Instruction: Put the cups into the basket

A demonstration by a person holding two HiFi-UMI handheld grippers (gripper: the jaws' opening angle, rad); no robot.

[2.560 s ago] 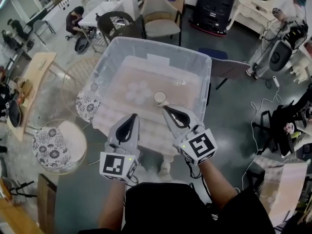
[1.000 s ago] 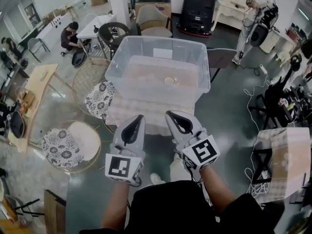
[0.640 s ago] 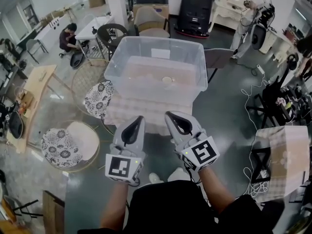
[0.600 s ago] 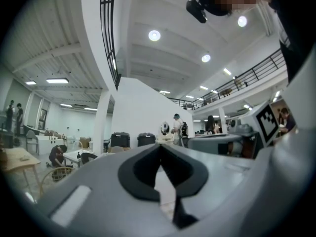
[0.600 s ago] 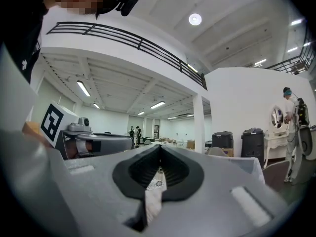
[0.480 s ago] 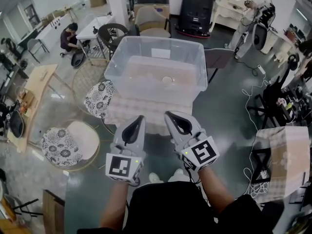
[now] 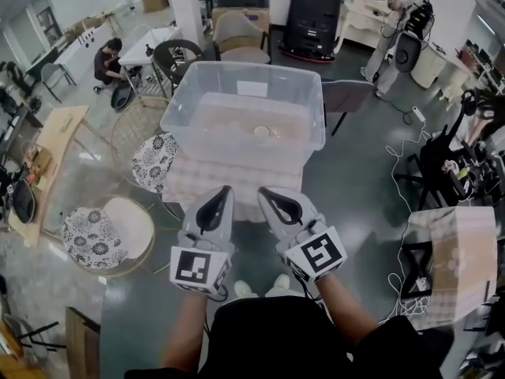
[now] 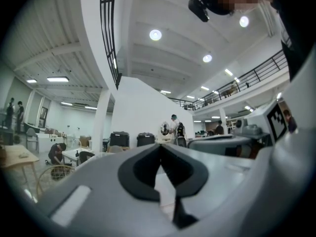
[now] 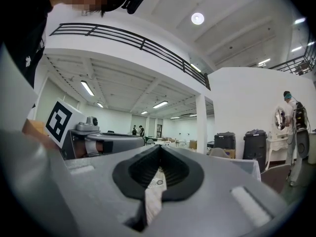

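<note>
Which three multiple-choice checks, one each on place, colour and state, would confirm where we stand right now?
1. Where is the cup? A on the floor; B inside the bin; C on a chair.
2. What colour is the bin? A red; B black; C clear.
3. How are the left tongs and right tongs? A both shut and empty; B both wide open; C both gripping cups.
Answers: 1 B, the head view shows it on the bin's bottom. 2 C, the tablecloth shows through it. 3 A, each gripper view shows the jaws together with nothing between.
</note>
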